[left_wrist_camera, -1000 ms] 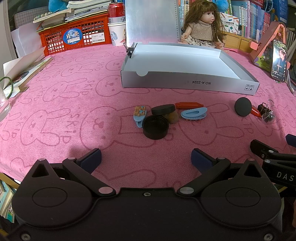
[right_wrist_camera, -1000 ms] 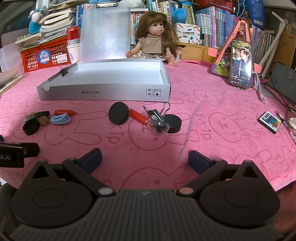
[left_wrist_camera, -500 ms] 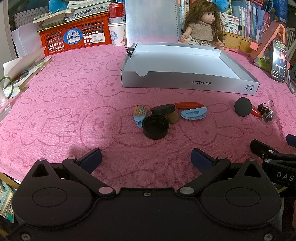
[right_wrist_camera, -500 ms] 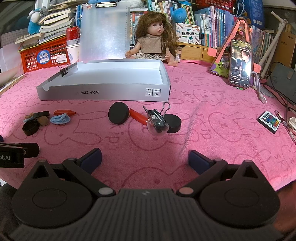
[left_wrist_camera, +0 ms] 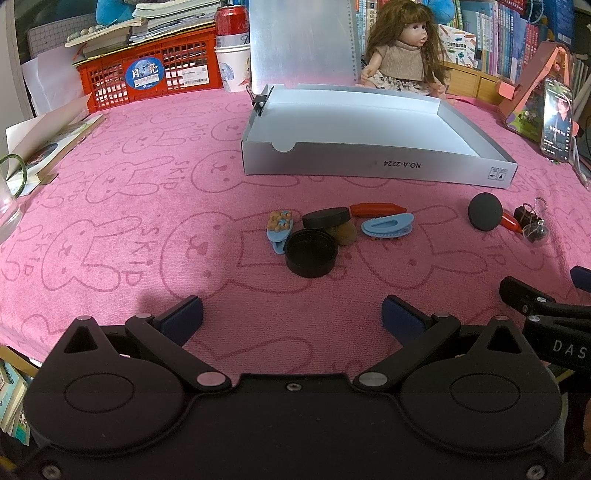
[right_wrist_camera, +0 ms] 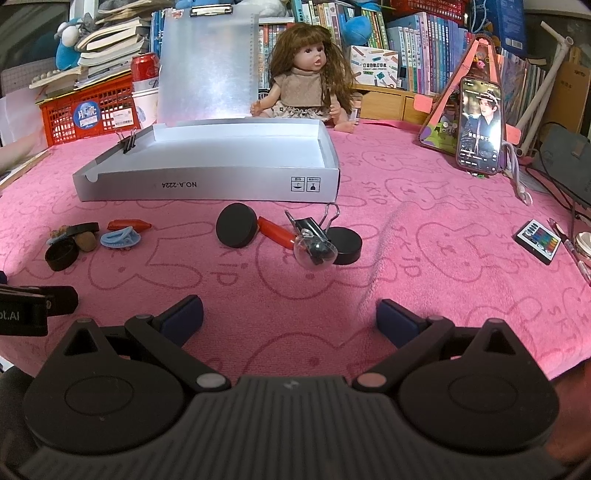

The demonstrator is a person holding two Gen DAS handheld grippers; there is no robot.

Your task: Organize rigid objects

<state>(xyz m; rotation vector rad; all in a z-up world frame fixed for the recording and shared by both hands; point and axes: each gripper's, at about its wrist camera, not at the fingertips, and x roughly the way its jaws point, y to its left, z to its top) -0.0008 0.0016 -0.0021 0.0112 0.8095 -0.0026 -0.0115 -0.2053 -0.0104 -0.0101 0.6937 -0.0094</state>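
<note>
A shallow grey box [left_wrist_camera: 376,168] [right_wrist_camera: 207,184] lies on the pink cloth, empty inside. In front of it sits a small cluster: a black round cup [left_wrist_camera: 311,252] [right_wrist_camera: 61,253], a black lid [left_wrist_camera: 325,217], a blue hair clip [left_wrist_camera: 387,224] [right_wrist_camera: 120,237], a bear clip [left_wrist_camera: 279,226] and a red piece [left_wrist_camera: 373,209] [right_wrist_camera: 128,223]. Further right lie a black disc [left_wrist_camera: 484,212] [right_wrist_camera: 236,224], a binder clip [right_wrist_camera: 312,225], a clear ball [right_wrist_camera: 314,252] and a black puck [right_wrist_camera: 343,240]. My left gripper [left_wrist_camera: 291,317] and right gripper [right_wrist_camera: 289,318] hover open near the front edge, holding nothing.
A doll [right_wrist_camera: 306,81] sits behind the box, with a red basket [left_wrist_camera: 147,75] and a can [left_wrist_camera: 231,20] at the back left. A phone on a stand [right_wrist_camera: 479,125] and a small remote [right_wrist_camera: 538,240] are on the right. Books line the back.
</note>
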